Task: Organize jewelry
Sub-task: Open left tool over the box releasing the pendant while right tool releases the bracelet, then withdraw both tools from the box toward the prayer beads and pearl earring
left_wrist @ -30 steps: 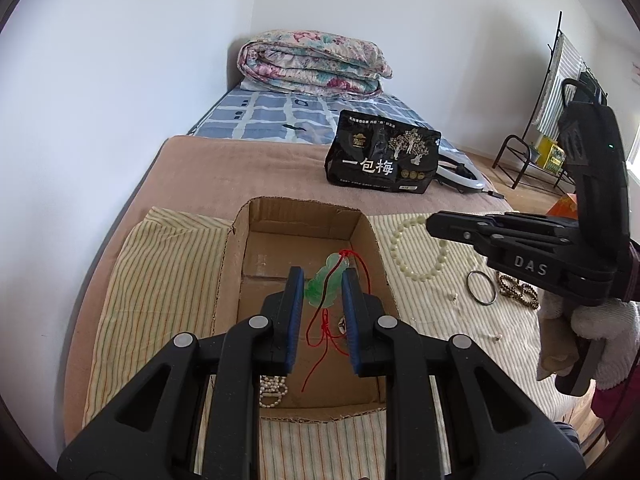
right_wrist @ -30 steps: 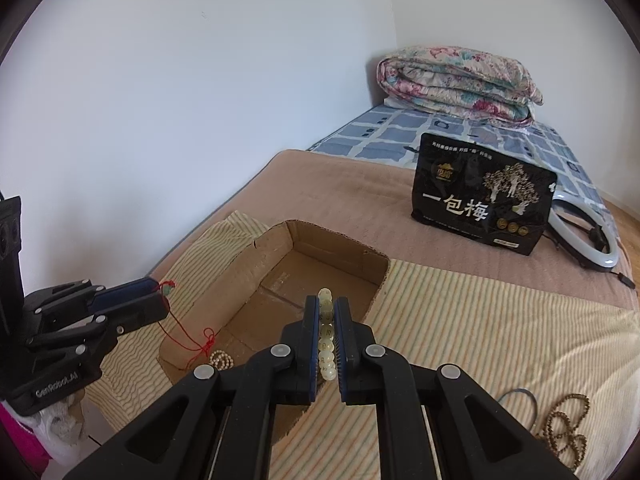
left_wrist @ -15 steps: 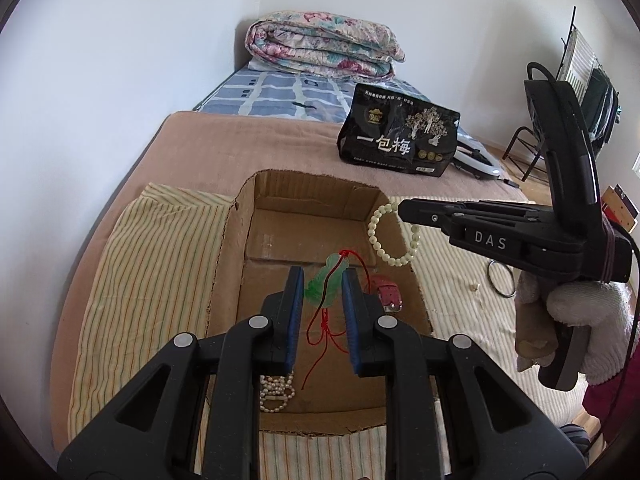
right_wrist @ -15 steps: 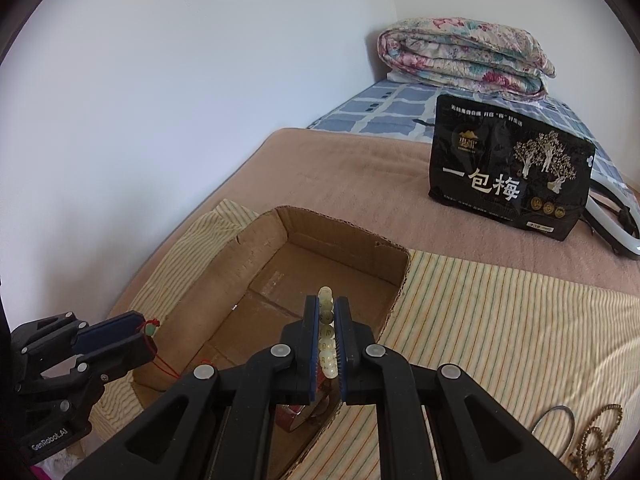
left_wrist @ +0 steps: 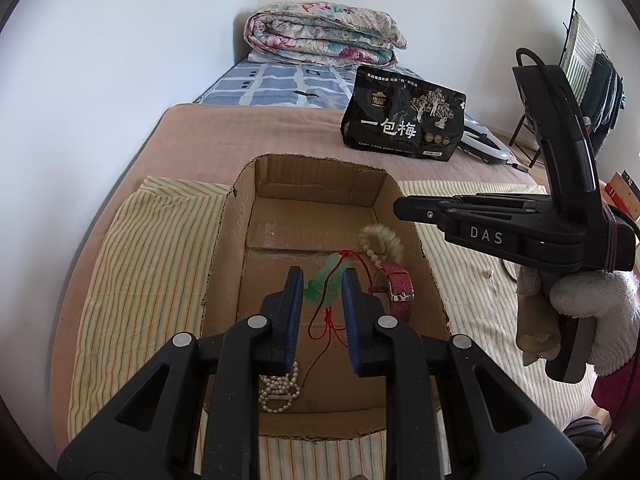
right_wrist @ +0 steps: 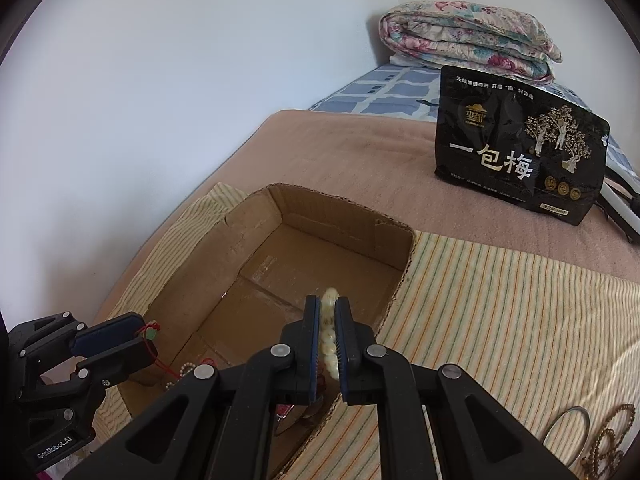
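Observation:
An open cardboard box (left_wrist: 236, 240) (right_wrist: 404, 276) lies on a striped cloth. My left gripper (left_wrist: 322, 298) (right_wrist: 146, 334) hovers over the box's near half, shut on a green pendant (left_wrist: 320, 288) whose red cord (left_wrist: 326, 328) dangles into the box. Over the box's right side, my right gripper (right_wrist: 328, 334) (left_wrist: 400, 208) is shut on a cream bead bracelet (right_wrist: 329, 320). In the left wrist view the bracelet (left_wrist: 380, 242) hangs blurred below its tip. A pearl bracelet (left_wrist: 280, 390) and a red watch strap (left_wrist: 398, 284) lie on the box floor.
A black snack bag (left_wrist: 404, 120) (right_wrist: 520, 152) stands behind the box, with a folded floral quilt (left_wrist: 324, 36) beyond it. A dark ring (right_wrist: 568, 428) and brown bead bracelets (right_wrist: 608, 440) rest on the striped cloth (right_wrist: 500, 320) to the right. The wall runs along the left.
My right gripper has carried the cream bracelet leftward from the cloth to above the box and lowered it inside. My left gripper has sunk slightly with the pendant.

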Motion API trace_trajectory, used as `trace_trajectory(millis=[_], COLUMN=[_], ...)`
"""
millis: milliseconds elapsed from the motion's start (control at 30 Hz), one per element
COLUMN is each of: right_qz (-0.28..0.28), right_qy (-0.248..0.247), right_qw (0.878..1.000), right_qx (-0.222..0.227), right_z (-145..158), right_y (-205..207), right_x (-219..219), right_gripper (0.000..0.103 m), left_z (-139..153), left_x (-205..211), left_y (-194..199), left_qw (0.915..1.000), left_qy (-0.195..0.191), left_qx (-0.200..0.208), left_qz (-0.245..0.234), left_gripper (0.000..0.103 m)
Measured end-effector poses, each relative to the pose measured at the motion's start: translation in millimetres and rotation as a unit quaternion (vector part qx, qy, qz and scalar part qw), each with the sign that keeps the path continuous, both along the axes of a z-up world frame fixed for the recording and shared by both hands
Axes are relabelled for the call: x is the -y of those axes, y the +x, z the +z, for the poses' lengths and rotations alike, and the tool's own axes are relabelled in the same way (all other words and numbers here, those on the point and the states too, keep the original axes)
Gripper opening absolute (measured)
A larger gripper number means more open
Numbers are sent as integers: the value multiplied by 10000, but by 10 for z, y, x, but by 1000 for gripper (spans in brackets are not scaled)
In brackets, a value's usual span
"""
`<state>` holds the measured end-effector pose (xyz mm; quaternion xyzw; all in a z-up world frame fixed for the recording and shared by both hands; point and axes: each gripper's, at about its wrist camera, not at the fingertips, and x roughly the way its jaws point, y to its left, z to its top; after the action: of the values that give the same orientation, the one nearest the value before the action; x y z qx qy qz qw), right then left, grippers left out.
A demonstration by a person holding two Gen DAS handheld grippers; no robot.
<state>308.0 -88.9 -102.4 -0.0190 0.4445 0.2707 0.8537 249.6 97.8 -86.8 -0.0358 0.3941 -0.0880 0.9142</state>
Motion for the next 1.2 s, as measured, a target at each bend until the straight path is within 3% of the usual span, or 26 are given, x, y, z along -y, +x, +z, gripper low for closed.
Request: trace_trajectory(millis=[67, 100, 133, 167, 200, 233, 300, 500, 1200], right_qz=[36, 53, 55, 54, 49, 27, -52, -168, -289], right_qy=[-8, -8, -17, -31, -66, -117, -188, -167, -108], right_qw=[10000, 10000, 9999, 9999, 9998, 9997, 9993, 9989, 9973], right_qx=[36, 67, 102, 148, 186, 212, 322, 402, 670], right_z=[19, 35, 50, 66, 84, 91, 121, 186, 527], right_y=[-15, -24, -32, -42, -52, -56, -76, -100, -343], right_x=[-16, -23, -29, -35, -42, -46, -44, 5, 221], right_gripper=[14, 26, 34, 37, 49, 67, 86, 92, 98], left_z=[-9, -16, -20, -22, -20, -16, -6, 18, 396], left_x=[9, 13, 15, 12, 9, 5, 0, 9, 138], left_y=[3, 6, 5, -1, -12, -20, -31, -53, -333], left_qw=[10000, 10000, 10000, 10000, 10000, 10000, 9999, 9999, 9992], left_qy=[47, 68, 87, 79, 61, 52, 53, 55, 132], left_qx=[1, -3, -6, 3, 24, 45, 67, 59, 349], left_qz=[3, 7, 10, 13, 24, 57, 108, 150, 110], left_gripper=[18, 19, 28, 45, 52, 60, 60, 68, 68])
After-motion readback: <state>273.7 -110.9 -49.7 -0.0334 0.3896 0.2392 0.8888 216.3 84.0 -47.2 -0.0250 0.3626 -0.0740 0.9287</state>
